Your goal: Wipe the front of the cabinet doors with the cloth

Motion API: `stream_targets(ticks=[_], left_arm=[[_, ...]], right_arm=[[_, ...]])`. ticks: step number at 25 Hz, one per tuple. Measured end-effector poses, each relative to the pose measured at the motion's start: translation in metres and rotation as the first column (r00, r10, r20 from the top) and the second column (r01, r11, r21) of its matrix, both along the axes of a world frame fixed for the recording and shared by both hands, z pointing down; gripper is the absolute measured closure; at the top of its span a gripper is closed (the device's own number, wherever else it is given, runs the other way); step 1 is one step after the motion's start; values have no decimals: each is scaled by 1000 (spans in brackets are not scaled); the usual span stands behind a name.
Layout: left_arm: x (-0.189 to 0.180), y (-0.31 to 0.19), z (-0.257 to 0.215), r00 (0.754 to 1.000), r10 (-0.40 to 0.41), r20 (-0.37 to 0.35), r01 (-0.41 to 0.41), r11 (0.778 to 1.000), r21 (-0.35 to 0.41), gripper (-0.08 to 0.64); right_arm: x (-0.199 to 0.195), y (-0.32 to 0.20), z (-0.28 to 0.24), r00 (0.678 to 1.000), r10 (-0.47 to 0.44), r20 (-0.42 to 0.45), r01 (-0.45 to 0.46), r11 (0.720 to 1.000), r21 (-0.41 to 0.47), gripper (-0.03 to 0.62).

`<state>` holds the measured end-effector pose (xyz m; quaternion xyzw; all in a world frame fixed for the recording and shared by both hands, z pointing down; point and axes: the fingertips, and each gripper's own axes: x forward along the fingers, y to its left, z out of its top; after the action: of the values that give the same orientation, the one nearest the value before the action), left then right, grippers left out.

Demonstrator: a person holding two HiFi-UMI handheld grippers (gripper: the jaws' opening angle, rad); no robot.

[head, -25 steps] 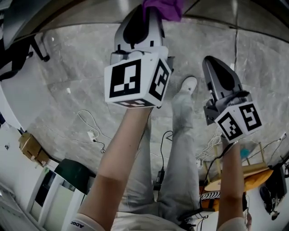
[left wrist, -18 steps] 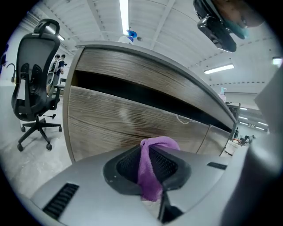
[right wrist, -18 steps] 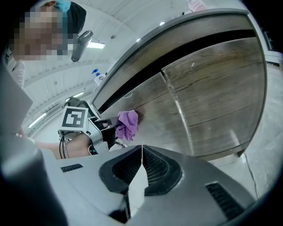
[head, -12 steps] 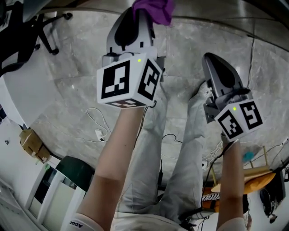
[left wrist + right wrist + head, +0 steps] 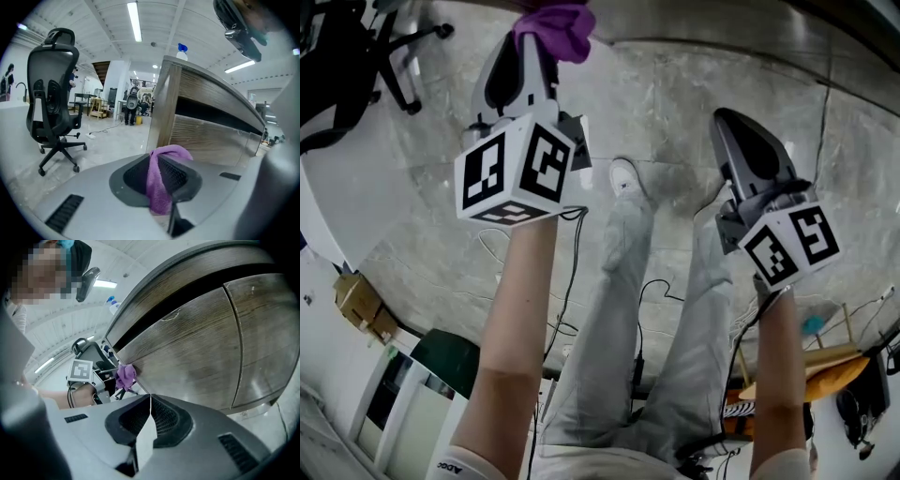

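left hand-held gripper [image 5: 161,174] clamped on purple cloth [image 5: 165,157], upper left of head view, by the cabinet door [image 5: 187,357] corner. right hand-held gripper [image 5: 150,401] jaws together, empty. Risk: cloth slips out under rubbing, bare jaws scrape the wood.

Left claw [image 5: 542,49] (cloth [image 5: 555,24] too) perhaps leftward.

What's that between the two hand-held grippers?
The person's white shoe and grey trouser leg, over the floor; the head view shows it.
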<state>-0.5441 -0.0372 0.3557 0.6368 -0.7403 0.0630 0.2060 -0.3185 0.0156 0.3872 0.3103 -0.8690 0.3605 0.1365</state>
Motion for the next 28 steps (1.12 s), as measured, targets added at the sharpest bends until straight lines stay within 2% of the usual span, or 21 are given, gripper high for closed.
stream_targets(ticks=[4, 8, 11, 15, 19, 23, 25, 28], left_arm=[[-18, 12, -2, 997, -70, 39, 70, 998, 3, 506], [-7, 33, -8, 992, -114, 52, 113, 993, 13, 506], [27, 50, -5, 991, -130, 22, 130, 991, 9, 506], [105, 60, 10, 993, -106, -47, 105, 994, -31, 506], [184, 45, 19, 992, -50, -112, 45, 998, -45, 506], [258, 16, 23, 988, 70, -139, -75, 997, -26, 506], [293, -2, 28, 978, 159, -132, -163, 986, -20, 506], [335, -27, 33, 953, 282, -114, -285, 959, -8, 506]], right_arm=[[1, 4, 2, 1000, -5, 23, 5, 1000, -6, 563], [12, 16, 3, 998, -48, 31, 48, 999, -13, 563], [38, 22, 4, 997, -79, 23, 79, 997, -16, 563], [96, 25, 6, 997, -81, -14, 81, 996, -30, 563], [151, 16, 5, 998, -56, -43, 55, 998, -33, 563], [191, 5, 9, 999, -7, -44, 5, 999, -37, 563], [204, 1, 11, 999, 22, -37, -23, 999, -40, 563], [217, -3, 13, 998, 47, -32, -49, 998, -41, 564]])
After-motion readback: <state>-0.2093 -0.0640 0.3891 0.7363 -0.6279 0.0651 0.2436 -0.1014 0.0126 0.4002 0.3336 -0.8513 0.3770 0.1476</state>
